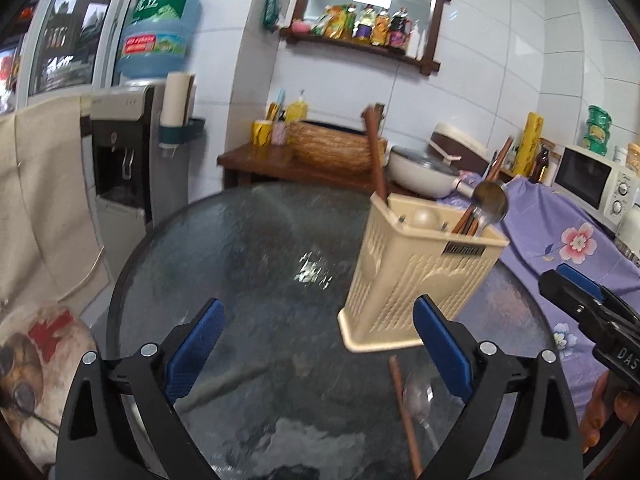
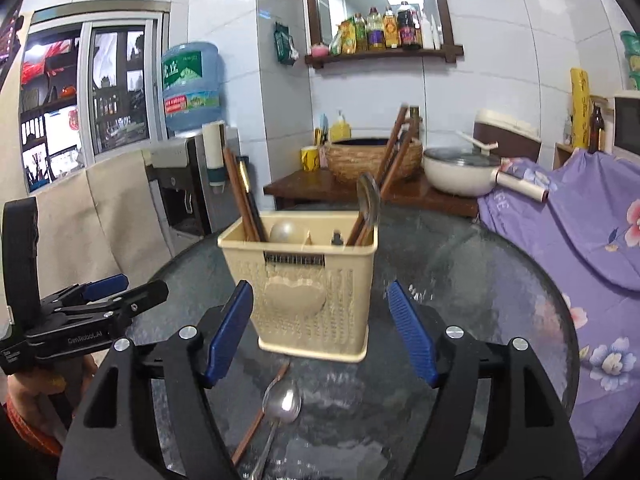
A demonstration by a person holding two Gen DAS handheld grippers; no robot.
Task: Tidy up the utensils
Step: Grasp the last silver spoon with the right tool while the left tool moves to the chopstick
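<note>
A metal spoon [image 2: 282, 402] and a wooden chopstick [image 2: 256, 426] lie on the glass table [image 2: 500, 320], just below the right gripper [image 2: 320, 336], jaws apart and empty. Left gripper [image 1: 320, 348] likewise gapes. Spoon: rigid, probably slippery; pinch its handle.

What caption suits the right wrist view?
Open right tongs face a beige utensil holder; spoon lies on glass table.
</note>
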